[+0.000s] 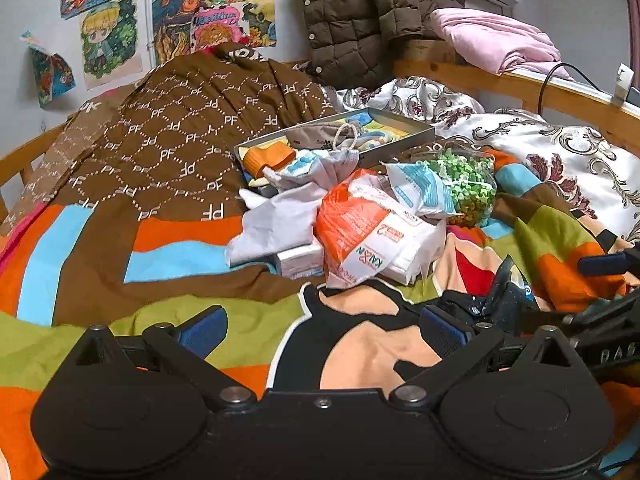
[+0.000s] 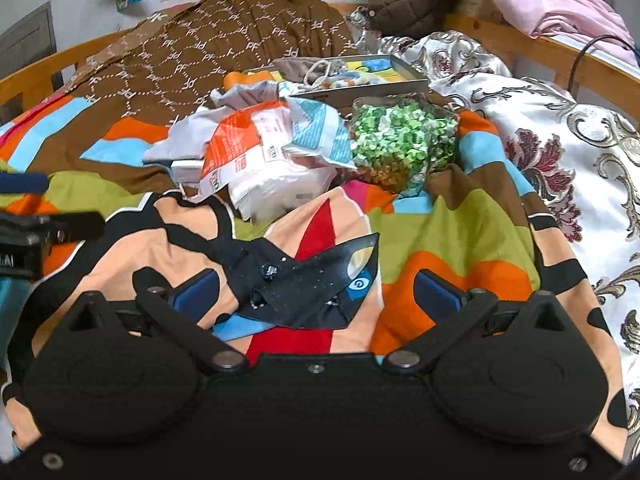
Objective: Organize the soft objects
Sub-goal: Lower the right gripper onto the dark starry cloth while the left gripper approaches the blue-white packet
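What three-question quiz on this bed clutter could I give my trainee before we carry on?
1. True or false: both sets of tongs, left and right, are open.
2. What lies between the right tongs' fingers? A) black plastic bag B) bag of green pieces C) pink blanket
3. Fill in: the open shallow box sits behind the orange-and-white ______.

Key: 1 true; 2 A; 3 tissue pack (judged by its look).
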Demonstrator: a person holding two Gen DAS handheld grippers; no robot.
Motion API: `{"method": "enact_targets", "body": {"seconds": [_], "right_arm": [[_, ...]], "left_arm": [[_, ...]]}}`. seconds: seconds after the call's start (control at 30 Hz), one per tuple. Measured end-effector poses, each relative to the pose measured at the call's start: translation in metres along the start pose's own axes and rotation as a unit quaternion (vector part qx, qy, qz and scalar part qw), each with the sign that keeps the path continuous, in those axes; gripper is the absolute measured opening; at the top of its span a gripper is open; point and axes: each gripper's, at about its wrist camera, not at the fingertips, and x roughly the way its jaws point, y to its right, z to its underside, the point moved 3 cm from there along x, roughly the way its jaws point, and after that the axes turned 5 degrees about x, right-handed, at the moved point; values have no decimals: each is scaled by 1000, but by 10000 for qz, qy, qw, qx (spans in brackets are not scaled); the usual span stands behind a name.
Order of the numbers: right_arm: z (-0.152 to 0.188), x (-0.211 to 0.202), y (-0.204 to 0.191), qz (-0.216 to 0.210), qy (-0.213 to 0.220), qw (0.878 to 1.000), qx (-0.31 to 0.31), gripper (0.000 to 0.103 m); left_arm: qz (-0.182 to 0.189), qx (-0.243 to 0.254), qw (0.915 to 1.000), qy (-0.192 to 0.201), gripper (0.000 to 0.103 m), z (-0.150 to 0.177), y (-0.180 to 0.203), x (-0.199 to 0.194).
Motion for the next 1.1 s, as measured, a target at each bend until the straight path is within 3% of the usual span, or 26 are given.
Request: {"method": "enact_targets", "body": {"seconds": [0.2, 0.4, 0.63, 0.9, 1.1], "right_arm": [[1, 17, -10, -96, -102, 9996, -232, 102], [3, 37, -11, -160, -195, 9995, -214, 102], [3, 51, -9, -56, -294, 9992, -276, 102], [0, 63, -10, 203, -486, 9960, -718, 102], [-3, 82, -10, 73, -673, 9938, -879, 79]], "left_arm": [[92, 276, 9996, 55, 102, -19, -6, 8], [331, 765, 9965, 88, 102, -57, -11, 10], [672, 1745, 9821, -239, 102, -91, -4, 26], [1102, 2060, 9723, -91, 102, -110, 15, 58], [1428, 2328, 9619, 68, 102, -129, 28, 84]]}}
